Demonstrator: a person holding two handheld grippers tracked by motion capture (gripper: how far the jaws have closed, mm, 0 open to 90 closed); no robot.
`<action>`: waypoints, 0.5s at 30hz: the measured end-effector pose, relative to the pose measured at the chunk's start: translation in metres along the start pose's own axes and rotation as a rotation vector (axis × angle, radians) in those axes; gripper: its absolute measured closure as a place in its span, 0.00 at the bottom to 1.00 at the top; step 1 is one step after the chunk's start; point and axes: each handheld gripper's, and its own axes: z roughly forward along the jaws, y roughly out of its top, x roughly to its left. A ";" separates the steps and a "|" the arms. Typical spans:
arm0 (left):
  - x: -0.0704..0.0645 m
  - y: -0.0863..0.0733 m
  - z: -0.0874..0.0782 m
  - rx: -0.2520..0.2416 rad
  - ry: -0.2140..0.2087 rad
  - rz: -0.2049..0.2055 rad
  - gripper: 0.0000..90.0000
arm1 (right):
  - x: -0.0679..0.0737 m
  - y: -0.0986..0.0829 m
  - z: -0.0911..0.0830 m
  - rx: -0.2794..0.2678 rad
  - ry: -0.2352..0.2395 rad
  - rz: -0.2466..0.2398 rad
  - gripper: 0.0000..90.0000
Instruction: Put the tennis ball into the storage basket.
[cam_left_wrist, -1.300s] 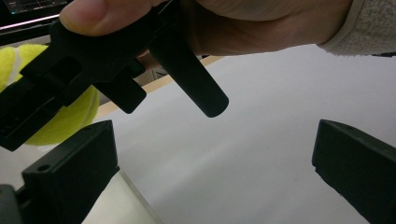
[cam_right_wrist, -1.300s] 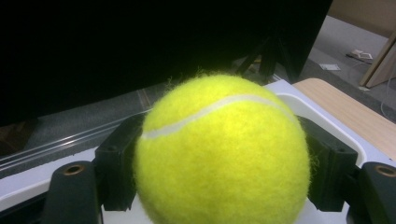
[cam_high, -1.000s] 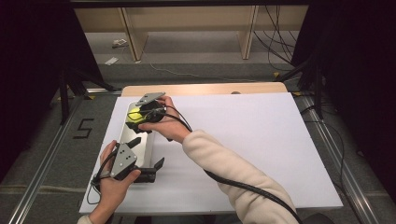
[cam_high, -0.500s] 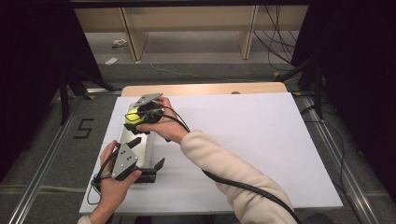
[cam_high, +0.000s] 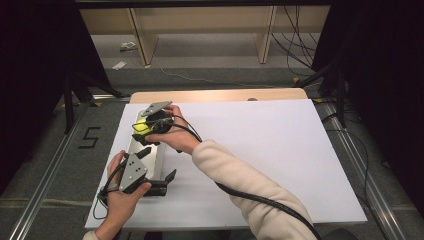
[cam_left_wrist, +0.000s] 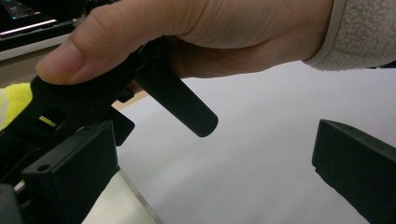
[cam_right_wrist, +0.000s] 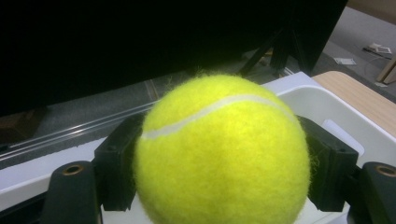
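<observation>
R tongs (cam_right_wrist: 219, 186) are clenching a yellow tennis ball (cam_right_wrist: 222, 151) w/ white seam, no brand readable, over a white tray (cam_right_wrist: 322, 109) at the surface's (cam_high: 260, 150) left edge. L tongs (cam_left_wrist: 224, 172) are hanging released nearby. Floor mark "5" (cam_high: 89, 137) is showing.

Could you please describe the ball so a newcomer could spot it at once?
On the white table sheet, find the long white tray at its left edge. The fuzzy yellow tennis ball sits clamped in the right gripper above it, the scene's only bright-coloured thing.
</observation>
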 end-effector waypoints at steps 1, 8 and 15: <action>0.000 0.000 0.000 0.000 0.000 0.000 0.00 | 0.000 0.000 0.000 0.002 0.001 -0.001 0.30; 0.000 0.000 0.000 -0.002 0.000 -0.002 0.00 | 0.000 -0.001 0.003 0.013 -0.002 -0.006 0.29; 0.000 0.000 0.000 -0.003 0.001 -0.002 0.00 | 0.002 -0.003 0.007 0.021 -0.002 -0.007 0.29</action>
